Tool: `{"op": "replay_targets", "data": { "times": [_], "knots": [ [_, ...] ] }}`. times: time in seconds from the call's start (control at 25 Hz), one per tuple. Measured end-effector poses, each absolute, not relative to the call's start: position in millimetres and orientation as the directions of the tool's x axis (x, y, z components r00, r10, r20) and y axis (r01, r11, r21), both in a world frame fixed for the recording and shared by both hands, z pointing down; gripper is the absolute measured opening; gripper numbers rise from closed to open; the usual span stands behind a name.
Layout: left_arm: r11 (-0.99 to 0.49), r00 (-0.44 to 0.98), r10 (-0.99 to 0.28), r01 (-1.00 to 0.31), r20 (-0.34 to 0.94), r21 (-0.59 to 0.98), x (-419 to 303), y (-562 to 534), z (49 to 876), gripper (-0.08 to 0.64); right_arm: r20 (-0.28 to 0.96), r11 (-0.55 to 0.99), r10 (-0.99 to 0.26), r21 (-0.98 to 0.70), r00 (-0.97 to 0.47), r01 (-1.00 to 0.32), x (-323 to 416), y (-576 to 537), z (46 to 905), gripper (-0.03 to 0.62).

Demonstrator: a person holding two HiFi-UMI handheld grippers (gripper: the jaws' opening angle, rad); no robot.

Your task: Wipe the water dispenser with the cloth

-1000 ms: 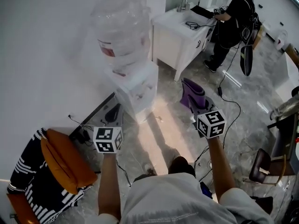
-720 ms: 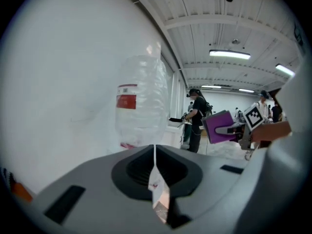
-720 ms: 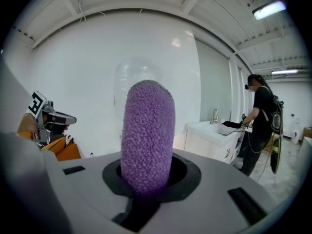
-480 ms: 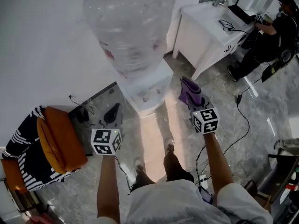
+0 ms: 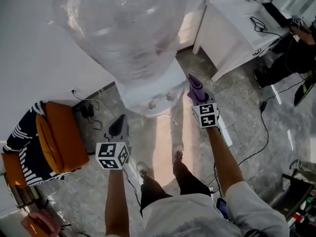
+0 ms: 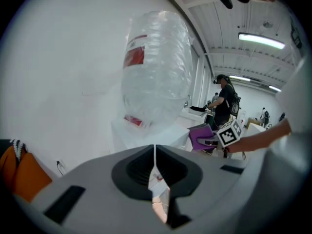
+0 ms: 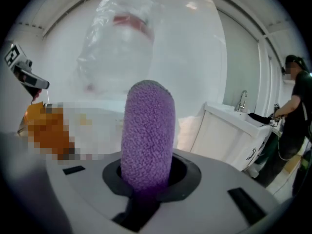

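One cloth stands clamped in the right hand-held gripper.

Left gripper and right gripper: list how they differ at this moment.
The right gripper is shut on a purple cloth; the left gripper has its jaws together with nothing between them. In the head view the right gripper is up close beside the water dispenser, while the left gripper sits lower and farther back from it. Both carry a cube with square markers.
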State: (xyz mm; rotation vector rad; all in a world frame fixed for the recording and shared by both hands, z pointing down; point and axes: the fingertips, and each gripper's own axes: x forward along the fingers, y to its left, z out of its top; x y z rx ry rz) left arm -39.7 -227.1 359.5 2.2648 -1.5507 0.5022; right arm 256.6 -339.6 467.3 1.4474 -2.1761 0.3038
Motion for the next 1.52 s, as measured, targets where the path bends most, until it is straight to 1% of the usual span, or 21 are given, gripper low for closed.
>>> {"op": "replay_targets", "data": {
  "times": [0.08, 0.16, 0.28, 0.44, 0.68, 0.88, 0.96, 1.12, 1.36, 1.52],
  "knots": [
    [-0.331, 0.327, -0.806, -0.940, 0.494, 0.082, -40, -227, 369, 0.023, 0.550, 0.411, -0.782, 0.102, -0.293, -0.906, 252, -348, 484, 0.071],
    [-0.323, 0.318, -0.800, -0.943, 0.508, 0.082, -41, -229, 378, 0.023, 0.549, 0.420, -0.778, 0.093, -0.306, -0.903, 245, -355, 491, 0.071],
    [-0.312, 0.312, -0.798, -0.946, 0.515, 0.090, -44, -231, 386, 0.023, 0.532, 0.407, -0.782, 0.040, -0.325, -0.913, 232, -360, 492, 0.071],
    [-0.311, 0.317, -0.797, -0.945, 0.513, 0.101, -46, -230, 390, 0.023, 0.532, 0.360, -0.788, -0.010, -0.309, -0.933, 226, -355, 490, 0.071],
    [-0.286, 0.299, -0.799, -0.952, 0.521, 0.108, -71, -223, 397, 0.023, 0.472, 0.370, -0.814, -0.028, -0.339, -0.928, 196, -347, 476, 0.071],
    [-0.284, 0.306, -0.796, -0.951, 0.523, 0.123, -80, -214, 403, 0.023, 0.431, 0.349, -0.825, -0.117, -0.364, -0.930, 174, -332, 467, 0.072],
    [-0.283, 0.302, -0.800, -0.952, 0.518, 0.118, -90, -214, 403, 0.023, 0.427, 0.367, -0.817, -0.134, -0.387, -0.921, 154, -327, 466, 0.072],
    [-0.270, 0.300, -0.806, -0.954, 0.511, 0.134, -104, -208, 406, 0.023, 0.446, 0.427, -0.787, -0.103, -0.426, -0.898, 117, -309, 469, 0.072],
    [-0.276, 0.306, -0.809, -0.952, 0.501, 0.135, -127, -197, 406, 0.023, 0.444, 0.482, -0.747, -0.151, -0.495, -0.863, 60, -286, 461, 0.074],
    [-0.277, 0.306, -0.811, -0.952, 0.498, 0.133, -145, -186, 407, 0.023, 0.445, 0.542, -0.712, -0.143, -0.543, -0.828, 21, -270, 457, 0.075]
  ]
}}
